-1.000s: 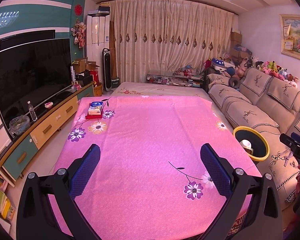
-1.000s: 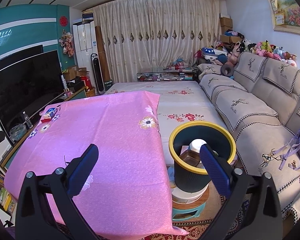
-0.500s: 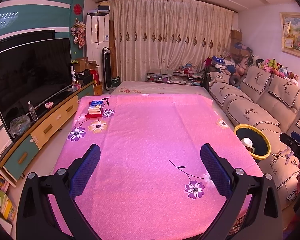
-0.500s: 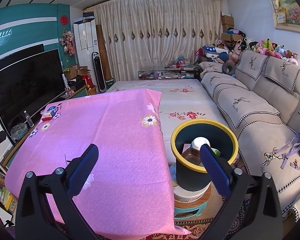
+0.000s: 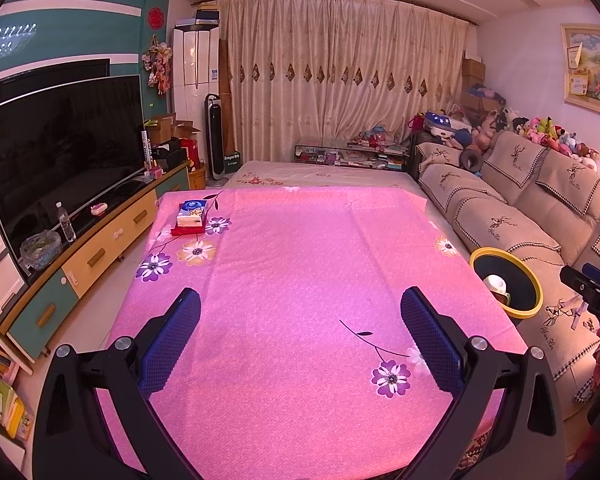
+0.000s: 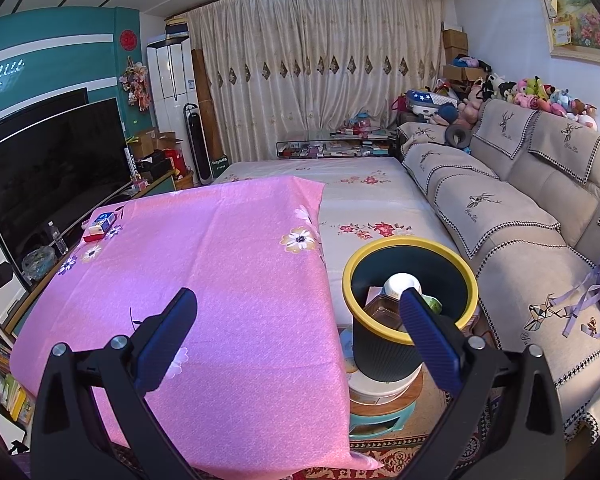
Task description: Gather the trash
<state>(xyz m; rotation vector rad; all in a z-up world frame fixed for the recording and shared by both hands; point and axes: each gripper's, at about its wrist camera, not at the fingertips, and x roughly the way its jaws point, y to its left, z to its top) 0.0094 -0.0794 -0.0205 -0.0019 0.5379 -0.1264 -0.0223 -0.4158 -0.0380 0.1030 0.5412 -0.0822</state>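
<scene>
Over the last second both views have barely drifted: the left claw (image 5: 300, 344) and right claw (image 6: 298, 340) hang wide open and empty above the pink flowered worktop (image 5: 300, 264), while the yellow-rimmed dark bin (image 6: 410, 322) already holds rubbish, so collecting looks finished.

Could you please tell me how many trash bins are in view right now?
1: the yellow-rimmed bin stands beside the pink table, before the sofa, already holding trash.
</scene>
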